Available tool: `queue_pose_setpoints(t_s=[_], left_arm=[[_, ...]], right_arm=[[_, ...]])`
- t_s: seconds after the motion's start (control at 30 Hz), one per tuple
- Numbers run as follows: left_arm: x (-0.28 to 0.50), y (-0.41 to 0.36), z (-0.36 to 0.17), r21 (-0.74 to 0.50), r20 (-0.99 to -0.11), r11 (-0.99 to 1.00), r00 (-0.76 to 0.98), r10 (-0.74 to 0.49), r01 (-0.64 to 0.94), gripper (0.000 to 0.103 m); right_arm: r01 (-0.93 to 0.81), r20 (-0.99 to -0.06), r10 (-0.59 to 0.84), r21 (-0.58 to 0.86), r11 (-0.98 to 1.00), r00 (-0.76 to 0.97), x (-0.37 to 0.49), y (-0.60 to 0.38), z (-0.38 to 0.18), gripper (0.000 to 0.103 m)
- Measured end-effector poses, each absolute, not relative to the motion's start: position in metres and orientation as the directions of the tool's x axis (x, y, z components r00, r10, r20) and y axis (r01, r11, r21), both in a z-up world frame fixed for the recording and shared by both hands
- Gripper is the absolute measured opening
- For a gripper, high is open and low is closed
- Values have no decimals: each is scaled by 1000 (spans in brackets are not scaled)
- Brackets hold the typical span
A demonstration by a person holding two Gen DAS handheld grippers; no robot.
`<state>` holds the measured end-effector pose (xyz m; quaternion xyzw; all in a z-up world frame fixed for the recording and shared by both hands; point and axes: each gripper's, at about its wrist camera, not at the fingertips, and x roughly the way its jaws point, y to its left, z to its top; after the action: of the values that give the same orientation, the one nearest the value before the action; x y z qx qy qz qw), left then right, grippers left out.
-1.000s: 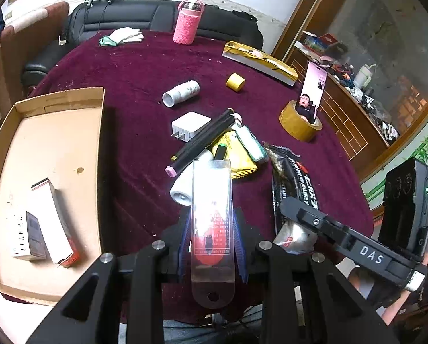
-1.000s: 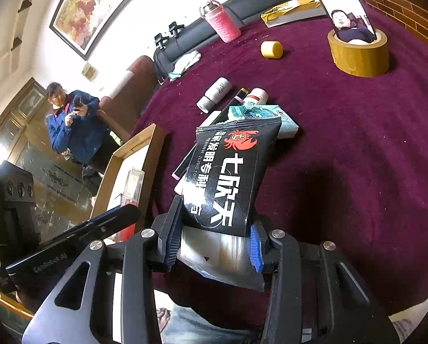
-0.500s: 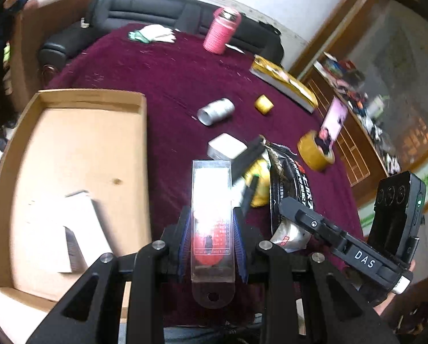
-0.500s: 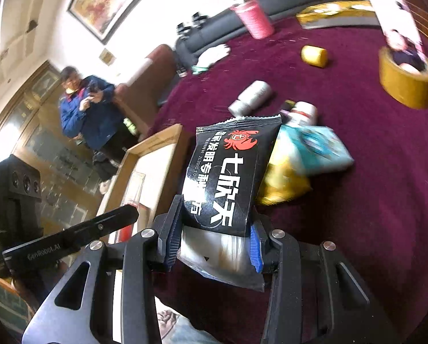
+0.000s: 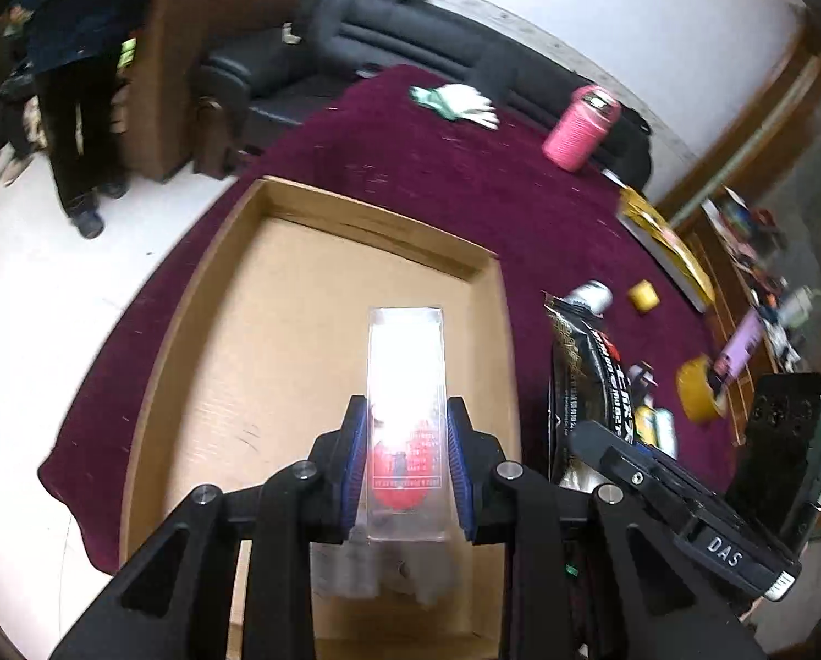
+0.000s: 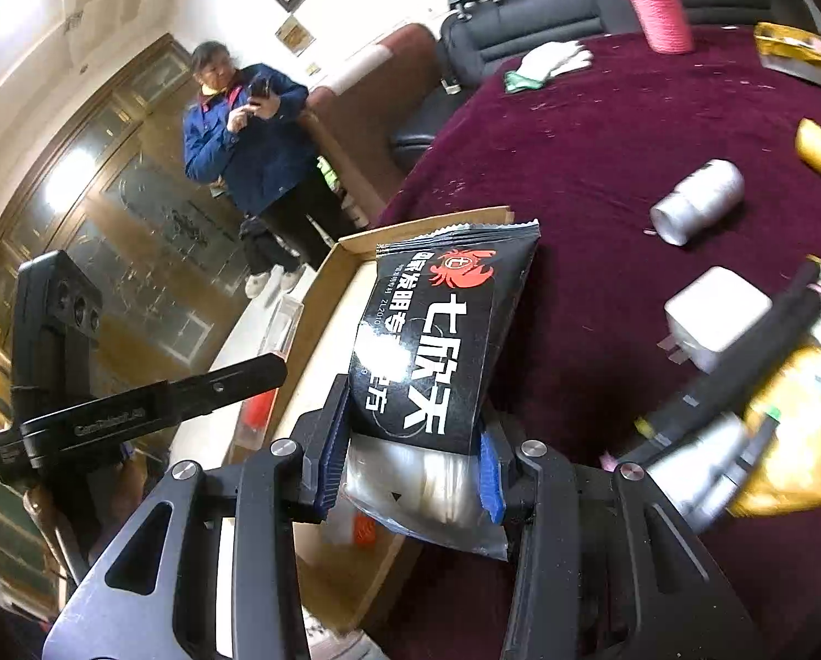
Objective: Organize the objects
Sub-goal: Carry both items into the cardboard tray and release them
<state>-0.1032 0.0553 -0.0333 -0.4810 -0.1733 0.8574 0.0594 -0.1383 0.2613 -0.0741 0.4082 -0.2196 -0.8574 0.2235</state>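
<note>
Clear plastic fills the middle of the left wrist view: a transparent rectangular case with a red item inside (image 5: 406,412) sits clamped between the narrowly set jaws of the left gripper (image 5: 406,462). A second ago this case hung over the maroon velvet surface (image 5: 465,187) above the loose clutter; now it hangs over the bare floor of the shallow brown cardboard tray (image 5: 278,319), so the carry has reached its drop zone and release looks like the next step. At the right edge the black foil snack packet (image 5: 586,374) rides alongside. In the right wrist view, the right gripper (image 6: 410,456) has its jaws about half apart, pressed on that black foil snack packet with red crab logo and white characters (image 6: 437,330). Earlier it floated above the pile; now its top overlaps the tray's near corner (image 6: 355,242), while the white charger block (image 6: 712,319) and silver-white bottle (image 6: 696,201) remain on the cloth to sort.
</note>
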Motion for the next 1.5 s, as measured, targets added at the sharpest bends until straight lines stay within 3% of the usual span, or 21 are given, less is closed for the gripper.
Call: queue_pose_setpoints(t_s=[0.27, 0.5, 0.67, 0.8, 0.93, 1.1, 1.27, 1.5], left_arm=[[-140, 40, -69, -249, -852, -956, -504, 142, 152, 27], [-140, 39, -88, -227, -883, -957, -454, 124, 181, 27], [-133, 38, -90, -245, -880, -948, -458, 129, 203, 28], [-125, 47, -81, -240, -876, -952, -464, 129, 188, 42], [-106, 67, -50, -196, -829, -959, -557, 51, 204, 55], [-75, 121, -14, -243, -755, -969, -637, 154, 53, 70], [-57, 193, -16, -255, -748, -954, -593, 298, -157, 71], [-57, 257, -46, -195, -802, -939, -506, 319, -283, 71]], right_arm=[[219, -674, -532, 497, -840, -511, -189, 212, -96, 40], [201, -700, -522, 492, -847, -488, -205, 207, -113, 41], [207, -714, -505, 467, -860, -485, -204, 206, -117, 47], [218, -676, -549, 515, -829, -492, -194, 216, -110, 48], [234, -622, -547, 515, -824, -560, -166, 238, -87, 56], [270, -550, -604, 570, -776, -577, -116, 281, -71, 56], [231, -543, -563, 560, -796, -622, -62, 334, -79, 56], [44, -576, -431, 563, -825, -695, -26, 408, -103, 56]])
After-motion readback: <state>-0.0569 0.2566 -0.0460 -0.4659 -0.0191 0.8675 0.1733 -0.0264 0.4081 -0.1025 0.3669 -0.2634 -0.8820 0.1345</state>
